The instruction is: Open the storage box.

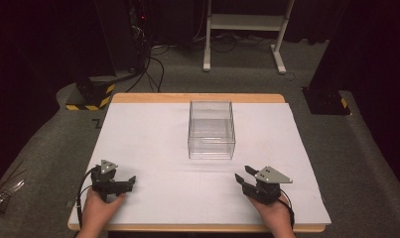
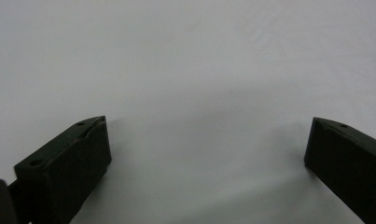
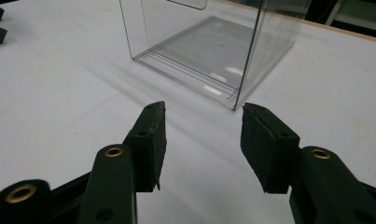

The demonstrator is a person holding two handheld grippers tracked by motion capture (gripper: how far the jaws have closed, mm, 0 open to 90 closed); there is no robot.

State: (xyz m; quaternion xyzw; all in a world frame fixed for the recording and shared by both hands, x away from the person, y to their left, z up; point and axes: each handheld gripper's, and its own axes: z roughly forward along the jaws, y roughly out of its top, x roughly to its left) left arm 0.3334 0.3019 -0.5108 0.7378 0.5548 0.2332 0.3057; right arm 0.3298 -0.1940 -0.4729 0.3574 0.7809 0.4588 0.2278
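— Left gripper [image 1: 130,181]?
— Near the table's [image 1: 138,144] front left corner, jaws spread wide, holding nothing.
— Right gripper [image 1: 241,177]?
— Near the front right corner, jaws parted, also empty-handed.
— Clear box [image 1: 211,130]?
— Standing upright toward the middle of the table's far edge, well apart from both.

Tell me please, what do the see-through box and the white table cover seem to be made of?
The box looks like rigid clear plastic, perhaps acrylic: the table shows through its walls, and its glossy floor carries bright reflections. The white cover looks like matte paper or a thin sheet, since it lies flat without shine; the table's bare edge beneath looks like light wood.
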